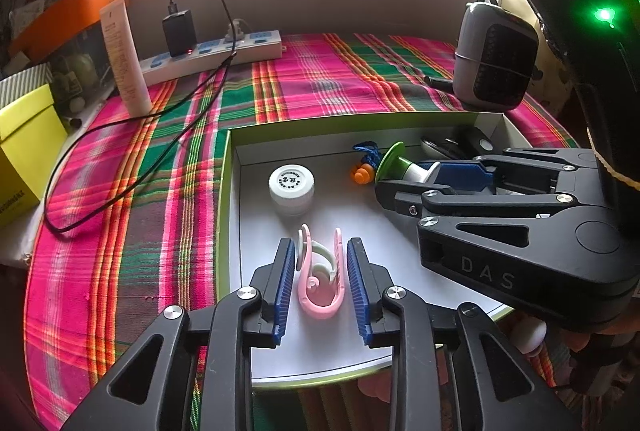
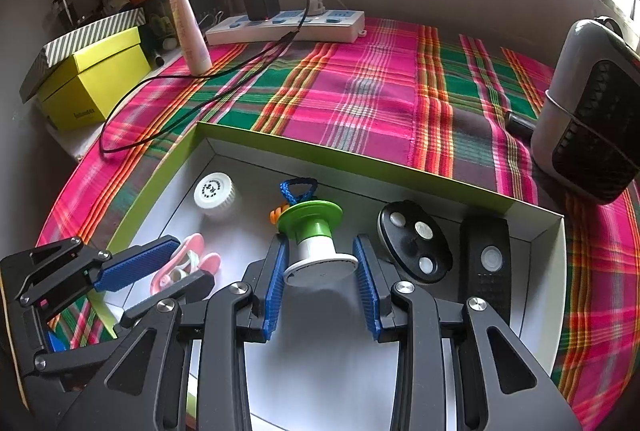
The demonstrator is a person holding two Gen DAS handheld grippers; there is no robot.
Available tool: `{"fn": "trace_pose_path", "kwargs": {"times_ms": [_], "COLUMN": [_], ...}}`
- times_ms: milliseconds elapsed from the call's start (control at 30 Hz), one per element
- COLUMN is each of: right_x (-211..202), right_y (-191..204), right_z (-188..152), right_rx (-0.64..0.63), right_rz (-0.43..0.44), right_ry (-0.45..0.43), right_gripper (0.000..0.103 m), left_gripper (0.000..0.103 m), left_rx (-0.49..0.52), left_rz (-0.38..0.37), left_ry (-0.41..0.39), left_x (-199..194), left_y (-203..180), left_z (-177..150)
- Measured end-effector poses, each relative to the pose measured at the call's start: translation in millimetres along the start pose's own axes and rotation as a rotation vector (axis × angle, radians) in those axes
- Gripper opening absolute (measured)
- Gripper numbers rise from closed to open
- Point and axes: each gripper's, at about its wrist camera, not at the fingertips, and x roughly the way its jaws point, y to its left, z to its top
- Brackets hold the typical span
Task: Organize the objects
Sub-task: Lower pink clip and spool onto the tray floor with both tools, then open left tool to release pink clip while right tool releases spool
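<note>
Cloth (image 1: pixel 312 79), pink/green plaid, covers the table. Box (image 1: pixel 230 167), shallow, green rim, white inside, sits on it near the front edge. Grey heater (image 1: pixel 494 59) stands on the cloth beyond the box's right corner. Power strip (image 1: pixel 212 53) lies along the back wall, black charger plugged in, cable looping forward over the cloth. Yellow box (image 2: pixel 96 79) at far left, off the cloth. White tube (image 1: pixel 124 59) stands upright just left of the strip.

Right gripper (image 2: pixel 322 281) is low in the box, pads clenched on the white base of the green-topped spool (image 2: pixel 316 231); blue cord and orange bit just behind it. Left gripper (image 1: pixel 318 289) is also in the box, released: pink clip (image 1: pixel 320 281) lies on the floor between the pads, gap showing on the right side, left pad close to or just touching its disc.

In the box too: round black remote (image 2: pixel 414 243), long black remote (image 2: pixel 486 259) beside it against the right wall, white jar (image 1: pixel 291 187) near the back left corner.
</note>
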Motion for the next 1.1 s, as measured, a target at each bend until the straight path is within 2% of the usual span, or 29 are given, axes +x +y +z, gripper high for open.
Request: {"fn": "trace_pose_path", "kwargs": {"times_ms": [400, 533, 1100], "right_x": [-5.6, -8.7, -23.0], "right_y": [3.6, 4.2, 6.0], "right_z": [-2.5, -2.5, -7.0], "right_rx": [-0.008, -0.007, 0.011], "right_rz": [-0.009, -0.009, -0.005], "right_ry": [0.000, -0.007, -0.034], "right_gripper": [0.035, 0.041, 0.041], "left_gripper": [0.031, 0.031, 0.034], "left_rx": [0.005, -0.001, -0.029], "left_rz": [0.002, 0.002, 0.015], "left_ry": [0.006, 0.008, -0.002], "left_x": [-2.1, -4.0, -19.3], "left_y": [-1.1, -1.2, 1.2], "left_z": [-2.0, -2.7, -7.3]}}
